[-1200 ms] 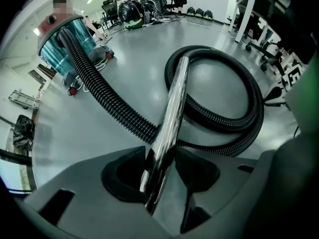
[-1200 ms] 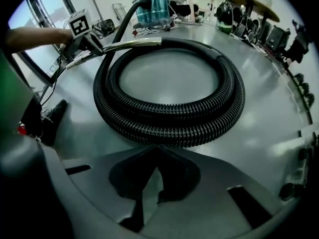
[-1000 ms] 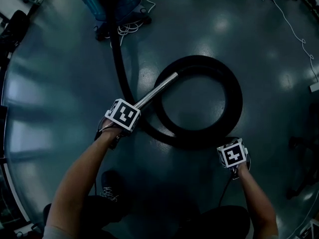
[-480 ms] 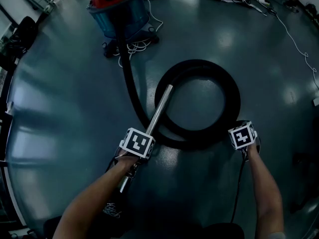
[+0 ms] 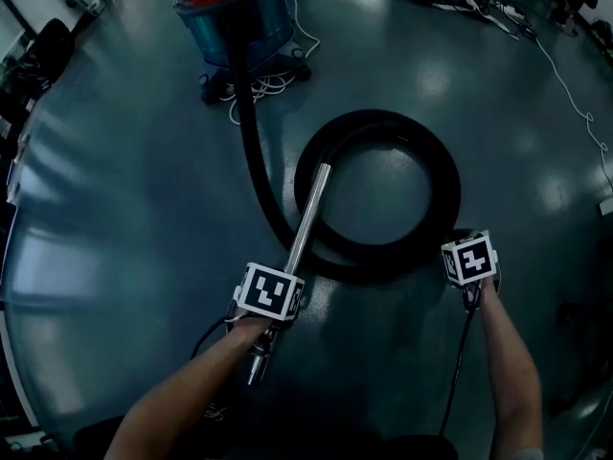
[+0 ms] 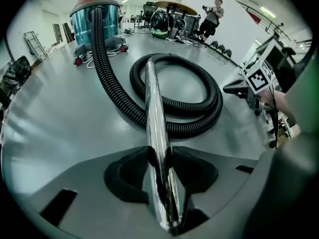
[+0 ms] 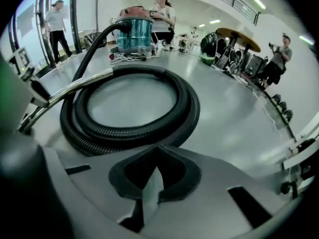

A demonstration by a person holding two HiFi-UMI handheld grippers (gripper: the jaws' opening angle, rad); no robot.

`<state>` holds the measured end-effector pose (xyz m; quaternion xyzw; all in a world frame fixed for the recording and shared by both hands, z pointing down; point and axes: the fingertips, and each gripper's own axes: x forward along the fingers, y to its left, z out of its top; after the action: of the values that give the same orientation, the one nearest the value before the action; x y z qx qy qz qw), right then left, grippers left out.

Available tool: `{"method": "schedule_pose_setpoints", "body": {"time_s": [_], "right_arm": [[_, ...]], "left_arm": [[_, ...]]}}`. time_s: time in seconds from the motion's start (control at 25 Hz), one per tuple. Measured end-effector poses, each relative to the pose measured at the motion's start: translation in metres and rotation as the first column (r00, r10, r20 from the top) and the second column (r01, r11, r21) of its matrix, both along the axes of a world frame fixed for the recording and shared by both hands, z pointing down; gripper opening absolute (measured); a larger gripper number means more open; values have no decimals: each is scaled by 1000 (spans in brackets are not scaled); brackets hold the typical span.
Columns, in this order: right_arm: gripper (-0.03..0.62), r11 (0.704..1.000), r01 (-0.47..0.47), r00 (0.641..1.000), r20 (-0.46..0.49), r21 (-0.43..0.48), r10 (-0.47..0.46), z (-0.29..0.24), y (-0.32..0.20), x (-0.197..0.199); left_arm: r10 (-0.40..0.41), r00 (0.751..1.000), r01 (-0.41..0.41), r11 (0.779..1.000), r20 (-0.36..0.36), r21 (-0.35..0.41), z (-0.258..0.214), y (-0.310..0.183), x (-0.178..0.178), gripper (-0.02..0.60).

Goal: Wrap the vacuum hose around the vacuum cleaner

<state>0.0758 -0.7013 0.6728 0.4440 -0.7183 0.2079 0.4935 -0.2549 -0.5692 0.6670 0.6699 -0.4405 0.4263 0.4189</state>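
Note:
The blue vacuum cleaner (image 5: pixel 235 17) with a red lid stands at the far end of the floor. Its black ribbed hose (image 5: pixel 445 190) runs toward me and lies in one round loop. The hose ends in a shiny metal tube (image 5: pixel 308 214). My left gripper (image 5: pixel 288 272) is shut on that tube (image 6: pixel 152 108), which runs between the pads (image 6: pixel 159 158) and sticks out behind them. My right gripper (image 5: pixel 469 245) is shut and empty (image 7: pixel 158 156), just off the loop's near right edge (image 7: pixel 149 133). The vacuum also shows far off (image 6: pixel 94 11) (image 7: pixel 134 29).
A white cord (image 5: pixel 257 86) lies bunched at the vacuum's wheels. Thin cables (image 5: pixel 575 75) trail along the floor at the right. People (image 7: pixel 56 24) (image 6: pixel 213 16) stand at the room's far side, near a table and chairs (image 6: pixel 172 19).
My left gripper has drawn the tube toward me and rightward, and the tube now points almost straight away. My right gripper has crept closer to the loop's edge.

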Motion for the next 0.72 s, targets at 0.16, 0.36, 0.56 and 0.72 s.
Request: {"method": "schedule_pose_setpoints", "body": {"time_s": [0.16,0.36,0.56,0.72], "right_arm": [[5,987,78,995,74,-143,-68,24,63,-31],[5,986,61,995,92,-158,-47,36,73,-48],[5,989,66,995,84,-136,-55,37,43,-52],[5,994,69,996,61,-91,-63,38,1,-60]], "left_arm": [[3,1000,-3,1000,-10,-5,1,2,0,160],[8,1000,-8,1000,-15,7,3,4,5,161],[-24,998,24,1000,-57,4,4,6,17,161],[-98,987,98,995,-127,-13,2,7,30,161]]}}
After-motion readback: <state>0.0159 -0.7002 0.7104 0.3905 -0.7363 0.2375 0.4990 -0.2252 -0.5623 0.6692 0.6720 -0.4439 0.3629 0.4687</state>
